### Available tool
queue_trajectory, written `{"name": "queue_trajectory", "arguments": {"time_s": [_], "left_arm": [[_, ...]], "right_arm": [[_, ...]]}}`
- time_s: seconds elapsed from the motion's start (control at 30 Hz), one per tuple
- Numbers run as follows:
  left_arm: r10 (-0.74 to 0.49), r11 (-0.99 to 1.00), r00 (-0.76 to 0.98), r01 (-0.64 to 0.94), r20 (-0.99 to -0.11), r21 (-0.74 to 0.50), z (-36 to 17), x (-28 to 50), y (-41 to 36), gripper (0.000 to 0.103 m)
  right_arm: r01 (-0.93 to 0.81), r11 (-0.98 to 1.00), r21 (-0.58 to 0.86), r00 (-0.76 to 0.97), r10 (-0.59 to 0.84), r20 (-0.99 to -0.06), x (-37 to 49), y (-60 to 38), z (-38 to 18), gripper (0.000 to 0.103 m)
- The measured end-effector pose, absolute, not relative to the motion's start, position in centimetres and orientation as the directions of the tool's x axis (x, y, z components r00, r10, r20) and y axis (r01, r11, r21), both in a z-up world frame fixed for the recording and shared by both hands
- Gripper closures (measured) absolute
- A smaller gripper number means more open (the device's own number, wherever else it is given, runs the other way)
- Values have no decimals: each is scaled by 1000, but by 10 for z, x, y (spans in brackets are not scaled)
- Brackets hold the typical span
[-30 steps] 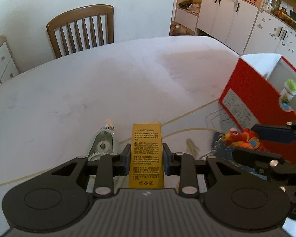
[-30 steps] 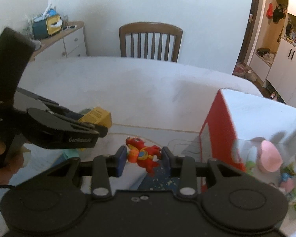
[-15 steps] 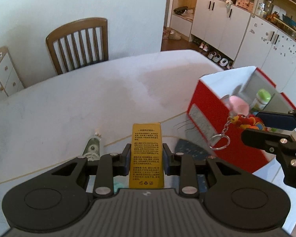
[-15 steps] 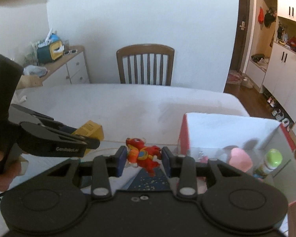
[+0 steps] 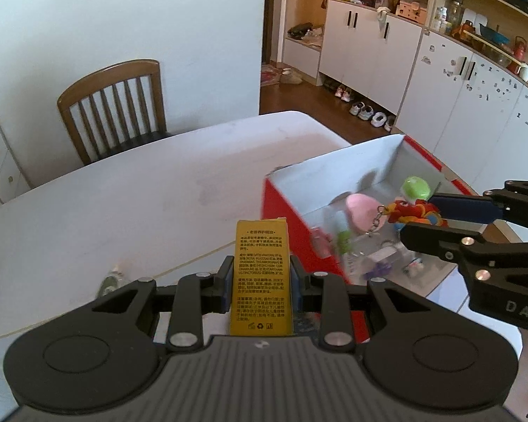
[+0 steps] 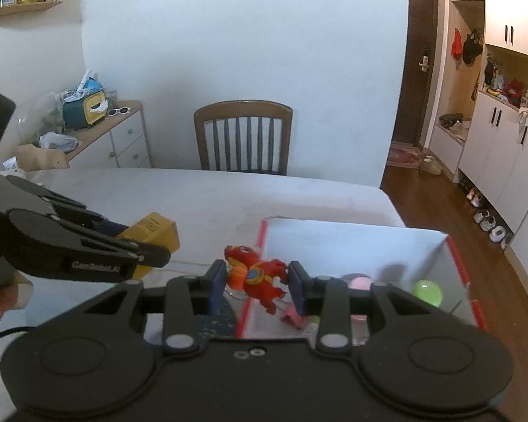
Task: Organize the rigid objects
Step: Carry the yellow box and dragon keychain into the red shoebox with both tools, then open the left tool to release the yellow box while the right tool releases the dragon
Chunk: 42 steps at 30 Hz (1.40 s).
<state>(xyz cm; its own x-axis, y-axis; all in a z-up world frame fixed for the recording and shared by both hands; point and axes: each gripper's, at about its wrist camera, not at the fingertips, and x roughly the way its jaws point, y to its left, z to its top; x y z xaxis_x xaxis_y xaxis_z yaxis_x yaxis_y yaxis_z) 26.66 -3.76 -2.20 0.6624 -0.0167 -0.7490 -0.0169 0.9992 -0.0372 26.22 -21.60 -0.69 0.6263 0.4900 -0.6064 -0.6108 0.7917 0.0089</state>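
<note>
Left claw (image 5: 260, 285) clamped on yellow carton (image 5: 261, 277), long axis running straight out along the fingers, printed face up, hanging above the surface (image 5: 123, 204) just beside the red box (image 5: 285, 211) near wall. Right claw (image 6: 257, 283) pinching red dragon keychain (image 6: 257, 276) crosswise, head to the left, ring dangling, right over the box's left rim. Box open-topped, small toys inside. Bare surface stretching out to the chair (image 5: 112, 105).
</note>
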Motion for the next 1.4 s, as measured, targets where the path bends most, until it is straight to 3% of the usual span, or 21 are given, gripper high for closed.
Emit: {"name": "queue_trajectory", "arguments": {"time_s": [0.77, 1.07, 1.4], "left_arm": [[-1, 1000, 609, 5, -794, 2, -55, 353, -155, 73], [58, 997, 569, 14, -820, 80, -88, 396, -167, 73], [64, 998, 502, -20, -863, 62, -118, 428, -164, 73]], "right_arm": [[-543, 839, 13, 623, 413, -664, 329, -343, -48, 66], [-550, 835, 31, 583, 411, -701, 353, -352, -70, 66], [-610, 792, 34, 511, 426, -746, 364, -332, -93, 66]]}}
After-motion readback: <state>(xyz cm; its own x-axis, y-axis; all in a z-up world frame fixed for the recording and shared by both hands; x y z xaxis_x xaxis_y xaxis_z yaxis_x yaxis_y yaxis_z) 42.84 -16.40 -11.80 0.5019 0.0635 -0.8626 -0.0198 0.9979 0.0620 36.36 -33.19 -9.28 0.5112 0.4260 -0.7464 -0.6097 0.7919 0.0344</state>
